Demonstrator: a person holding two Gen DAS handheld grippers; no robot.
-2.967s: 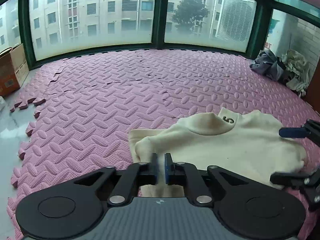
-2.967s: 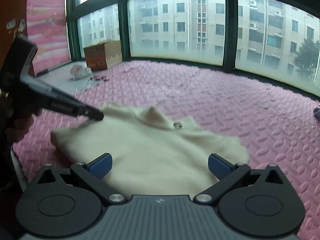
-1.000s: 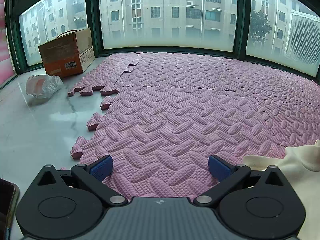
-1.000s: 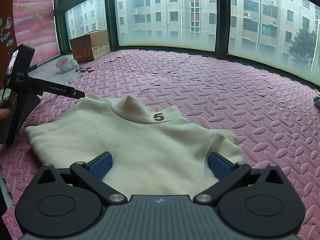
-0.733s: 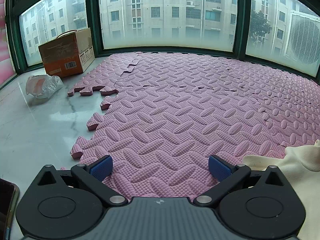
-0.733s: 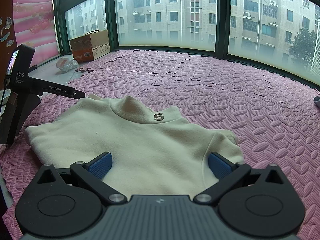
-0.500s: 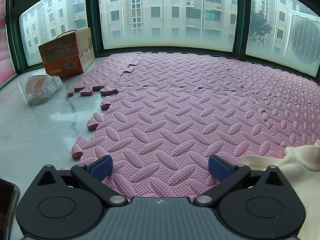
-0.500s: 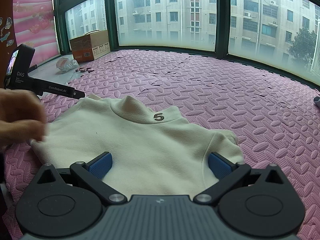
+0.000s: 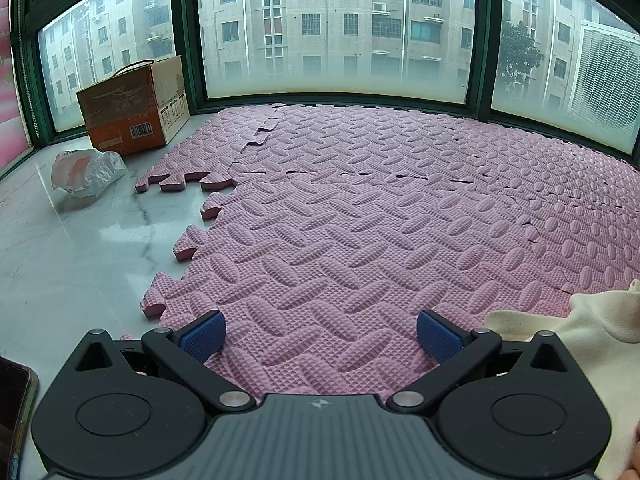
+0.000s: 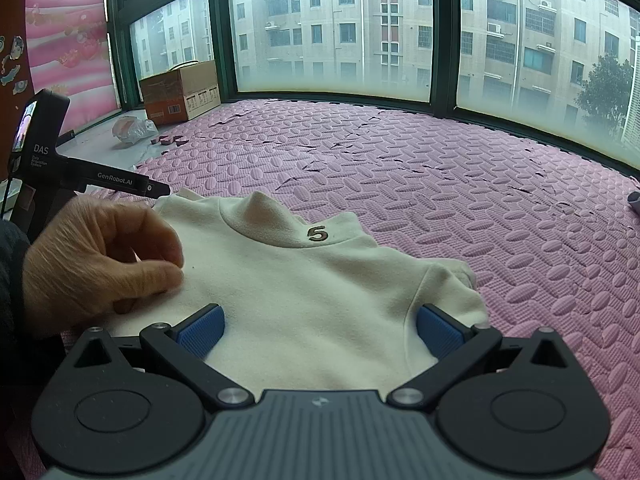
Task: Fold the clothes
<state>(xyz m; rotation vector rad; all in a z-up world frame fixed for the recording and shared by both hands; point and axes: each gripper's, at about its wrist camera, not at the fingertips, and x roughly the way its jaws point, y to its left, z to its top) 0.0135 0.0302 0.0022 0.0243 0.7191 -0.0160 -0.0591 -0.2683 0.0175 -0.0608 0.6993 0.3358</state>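
Pink mat point(image 10: 460, 200) bears sweater point(image 10: 304, 292), hand point(image 10: 100, 256) touching.

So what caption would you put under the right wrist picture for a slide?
A bare hand rests on a cream knit sweater marked 5, spread on pink foam mat, right gripper jaws open.

The cream sweater point(image 9: 592, 320) is cut off by the right edge of the left wrist view, so only a corner lying on the pink foam mat point(image 9: 360, 220) shows there. In the right wrist view its lower hem is hidden behind the right gripper point(image 10: 320, 330), and its near-left part lies under a bare hand point(image 10: 100, 256) whose wrist runs off the left edge. A dark phone point(image 9: 14, 416) is clipped by the left edge. The print on the cardboard box point(image 9: 136, 120) is too small to read
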